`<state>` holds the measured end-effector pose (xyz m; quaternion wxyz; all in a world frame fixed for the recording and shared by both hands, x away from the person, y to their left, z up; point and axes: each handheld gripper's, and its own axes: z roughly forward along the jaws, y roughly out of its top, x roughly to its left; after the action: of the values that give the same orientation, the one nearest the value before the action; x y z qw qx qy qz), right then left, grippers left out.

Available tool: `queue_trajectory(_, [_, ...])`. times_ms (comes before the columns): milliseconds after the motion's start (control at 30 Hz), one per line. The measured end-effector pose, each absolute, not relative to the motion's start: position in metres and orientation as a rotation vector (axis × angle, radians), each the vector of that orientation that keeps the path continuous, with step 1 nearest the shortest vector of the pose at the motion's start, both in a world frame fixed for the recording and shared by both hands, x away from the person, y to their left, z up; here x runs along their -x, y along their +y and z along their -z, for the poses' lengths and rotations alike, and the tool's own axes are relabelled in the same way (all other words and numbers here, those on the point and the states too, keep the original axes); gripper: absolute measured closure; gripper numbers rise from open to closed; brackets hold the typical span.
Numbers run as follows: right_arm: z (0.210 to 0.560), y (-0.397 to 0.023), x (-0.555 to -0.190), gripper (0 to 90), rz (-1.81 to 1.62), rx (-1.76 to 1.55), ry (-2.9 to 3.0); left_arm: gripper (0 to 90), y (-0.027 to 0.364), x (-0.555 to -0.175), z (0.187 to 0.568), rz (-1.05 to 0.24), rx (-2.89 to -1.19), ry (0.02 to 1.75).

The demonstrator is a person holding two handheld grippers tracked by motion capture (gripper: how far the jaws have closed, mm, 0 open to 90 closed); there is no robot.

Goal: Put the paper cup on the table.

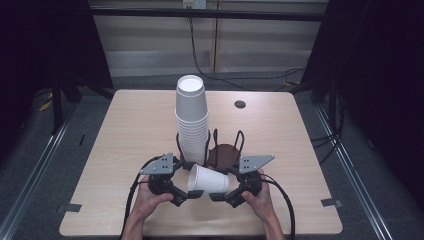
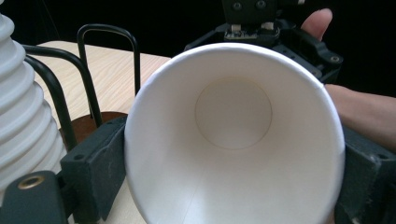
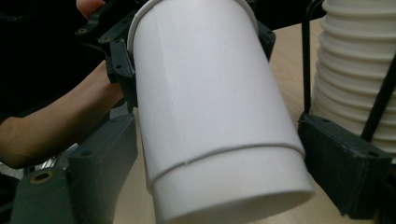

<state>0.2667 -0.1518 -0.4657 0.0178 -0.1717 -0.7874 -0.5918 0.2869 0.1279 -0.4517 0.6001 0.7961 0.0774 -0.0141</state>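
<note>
A white paper cup (image 1: 207,180) lies on its side just above the table, held between both grippers near the front edge. My left gripper (image 1: 190,181) has its jaws on either side of the cup's open rim. In the left gripper view I look straight into the cup (image 2: 233,140), and both pads touch the rim. My right gripper (image 1: 224,184) holds the base end. In the right gripper view its jaws press the cup's (image 3: 210,116) lower wall from both sides.
A tall stack of white cups (image 1: 191,115) stands in a black wire rack (image 1: 240,142) with a round brown base (image 1: 222,155), just behind the grippers. The wooden table (image 1: 280,130) has a small dark hole (image 1: 240,104) near its far edge.
</note>
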Motion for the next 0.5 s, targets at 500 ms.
queue_trajectory(500, [0.464,-0.165,-0.259,12.8,1.96,0.73,-2.499,10.7,0.141,-0.289,0.448,-0.006,-1.895,0.253])
